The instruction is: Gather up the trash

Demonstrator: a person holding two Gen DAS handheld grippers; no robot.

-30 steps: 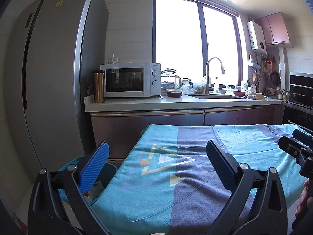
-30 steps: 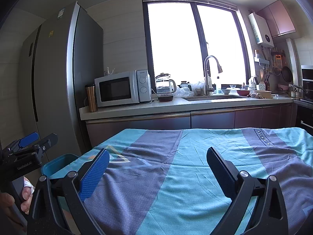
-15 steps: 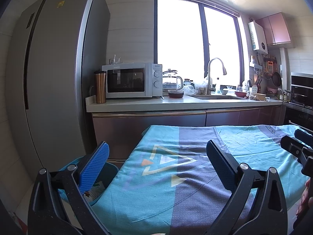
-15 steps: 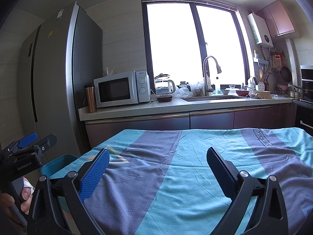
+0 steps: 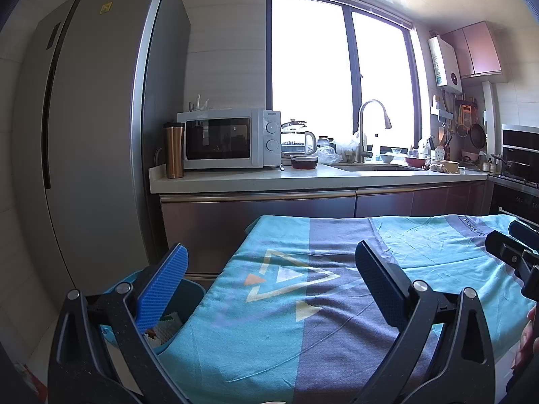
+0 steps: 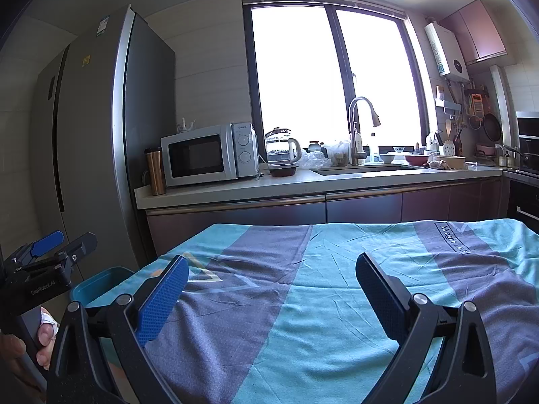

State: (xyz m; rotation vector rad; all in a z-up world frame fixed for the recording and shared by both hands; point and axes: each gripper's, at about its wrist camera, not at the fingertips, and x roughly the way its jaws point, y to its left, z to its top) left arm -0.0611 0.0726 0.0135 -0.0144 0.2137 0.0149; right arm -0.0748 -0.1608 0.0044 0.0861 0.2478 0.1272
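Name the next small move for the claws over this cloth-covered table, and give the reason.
Probably tilt both claws down to search the cloth at its near edge. The left claw and right claw are open and hold nothing, and no trash shows on the visible cloth. The teal bin at the table's left corner already holds some scraps.

Tools: two black two-finger tools with blue pads are showing, the left tool (image 5: pixel 271 282) and the right tool (image 6: pixel 271 282), both spread wide.
Bins: one teal plastic bin (image 5: pixel 188 294) is sitting beside the cloth.
Cloths: one teal and grey patterned cloth (image 5: pixel 337 303) is lying over the surface.
Microwaves: one white microwave (image 5: pixel 229 138) is standing on the pale kitchen surface (image 5: pixel 303 176).
Travel mugs: one copper-coloured metal travel mug (image 5: pixel 174 149) is standing beside it.
Kettles: one glass kettle (image 5: pixel 298 138) is showing.
Taps: one curved steel tap (image 5: pixel 367 128) is showing.
Fridges: one tall grey fridge (image 5: pixel 94 134) is showing.
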